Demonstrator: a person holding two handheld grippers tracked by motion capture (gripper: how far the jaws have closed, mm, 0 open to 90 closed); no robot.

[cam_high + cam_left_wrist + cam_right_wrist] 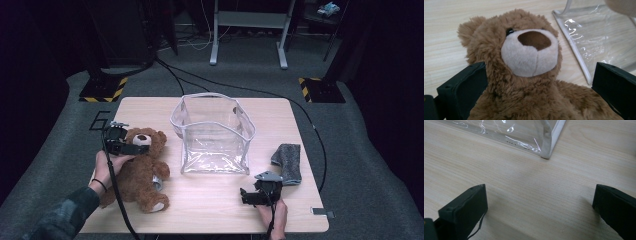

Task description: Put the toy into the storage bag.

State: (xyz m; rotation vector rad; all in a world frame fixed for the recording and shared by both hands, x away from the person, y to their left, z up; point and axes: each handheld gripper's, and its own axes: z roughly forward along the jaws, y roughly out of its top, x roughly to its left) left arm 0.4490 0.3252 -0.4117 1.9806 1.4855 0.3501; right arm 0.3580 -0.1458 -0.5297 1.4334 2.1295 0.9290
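A brown teddy bear (142, 170) lies on its back at the left of the wooden table (210, 210). My left gripper (133, 148) is over its head, held by a hand. In the left gripper view the bear (529, 57) faces the camera, and the left gripper (539, 92) is open, one jaw on each side of the bear's neck and chest. A clear plastic bag (212, 135) stands open at the table's middle; its corner also shows (594, 37) (511, 132). My right gripper (246, 196) is open and empty (539, 210) just above bare wood, near the bag's front corner.
A grey cloth (288, 162) lies right of the bag near the table's right edge. A small metal clip (322, 212) sticks out at the front right corner. Cables and desk legs (248, 37) lie on the carpet beyond the table.
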